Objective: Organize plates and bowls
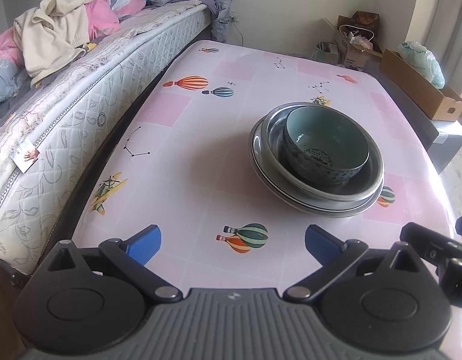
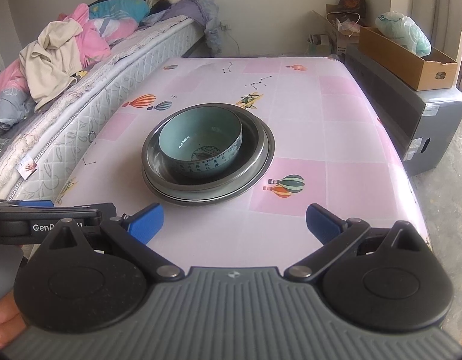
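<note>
1. the small pale-teal ceramic bowl with dark patterned lettering round its outside [image 2: 201, 147] sits upright inside a wider, shallow grey metal bowl [image 2: 255, 156], off-centre toward the bed side of it.
2. that metal bowl rests in turn on a broad grey plate with a thin dark line near its rim [image 1: 306, 202]; the three make one nested stack, so the sorting looks done or close to done.
3. the stack stands near the middle of the table covered in a pink-and-white checked cloth printed with hot-air balloons [image 2: 336, 114], well apart from every edge.
4. the stack is round, with no long axis to line up on; what matters is its bearing from each tool.
5. from the right gripper [image 2: 234, 222] the stack lies ahead and a little to the left, near the blue fingertips [image 2: 147, 220]; its jaws stand wide and hold nothing.
6. from the left gripper [image 1: 232, 244] the stack lies ahead and off to the right, somewhat farther out; its jaws are likewise spread wide and empty.
7. by my reading the right gripper is the nearer and squarer to the stack, so any further nudge or lift would fall to it.
8. the two tools sit side by side at the near table edge, neither touching the dishes.
9. beyond, a quilted white mattress heaped with clothes [image 1: 81, 114] runs along the left of the table, and a brown cardboard box [image 2: 411, 66] sits off to the right.
</note>
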Demonstrator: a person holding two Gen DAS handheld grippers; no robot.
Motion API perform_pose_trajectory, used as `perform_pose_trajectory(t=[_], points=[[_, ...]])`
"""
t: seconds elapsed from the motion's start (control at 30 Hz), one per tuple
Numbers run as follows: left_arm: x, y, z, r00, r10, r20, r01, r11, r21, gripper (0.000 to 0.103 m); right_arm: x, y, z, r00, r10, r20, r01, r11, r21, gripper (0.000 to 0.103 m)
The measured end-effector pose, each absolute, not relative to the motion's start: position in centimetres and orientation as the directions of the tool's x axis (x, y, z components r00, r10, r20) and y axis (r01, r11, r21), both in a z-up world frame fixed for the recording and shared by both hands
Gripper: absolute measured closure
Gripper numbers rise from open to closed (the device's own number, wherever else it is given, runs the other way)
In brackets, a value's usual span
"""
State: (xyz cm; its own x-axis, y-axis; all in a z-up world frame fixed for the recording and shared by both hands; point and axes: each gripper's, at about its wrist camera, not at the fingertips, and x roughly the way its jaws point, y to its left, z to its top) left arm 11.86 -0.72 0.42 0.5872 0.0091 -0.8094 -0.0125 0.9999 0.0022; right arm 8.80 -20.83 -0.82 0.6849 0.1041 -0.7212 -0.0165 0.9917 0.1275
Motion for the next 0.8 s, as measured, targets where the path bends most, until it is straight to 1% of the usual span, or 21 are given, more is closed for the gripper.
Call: perform_pose_trajectory(t=[0.8], points=[[11.94,-0.41,0.42,0.586,0.016,-0.810,-0.021,1.000,0.005,0.000,9.00,-20.71,-0.91,0.681,0.102,-0.725,-0.022,0.993,0.120,0.001]])
